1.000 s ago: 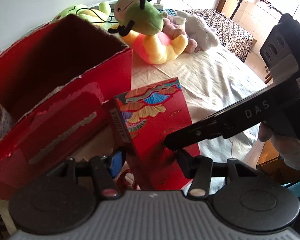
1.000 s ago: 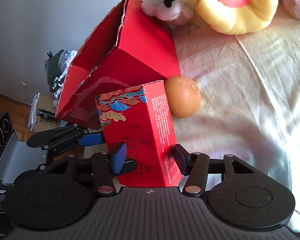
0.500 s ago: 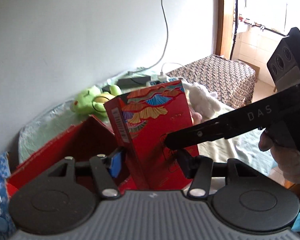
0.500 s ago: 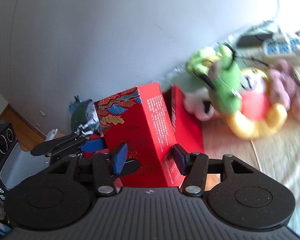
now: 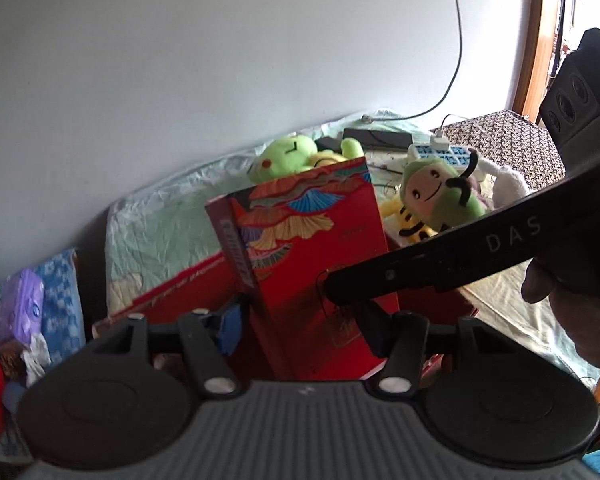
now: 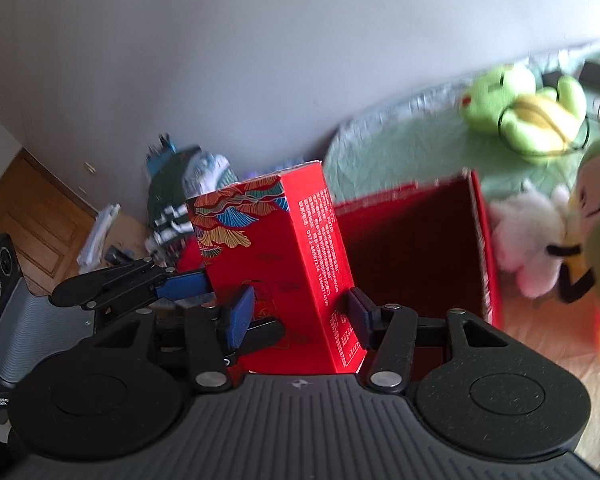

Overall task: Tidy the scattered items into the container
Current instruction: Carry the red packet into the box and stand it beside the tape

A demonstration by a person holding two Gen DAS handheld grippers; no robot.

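1. Both grippers, left (image 5: 300, 320) and right (image 6: 298, 312), are clamped on the same red carton (image 6: 276, 264), holding it upright.
2. The carton hangs over the open red box (image 6: 420, 248), at its near left side.
3. Plush toys (image 5: 440, 196) lie beyond on the bed.

left gripper (image 5: 300, 322): clamped on a red box (image 5: 312, 264), fingers level | right gripper (image 6: 296, 314): clamped on the same box from the opposite side, fingers crossing the left's | bare hand (image 5: 572, 312) holds right handle
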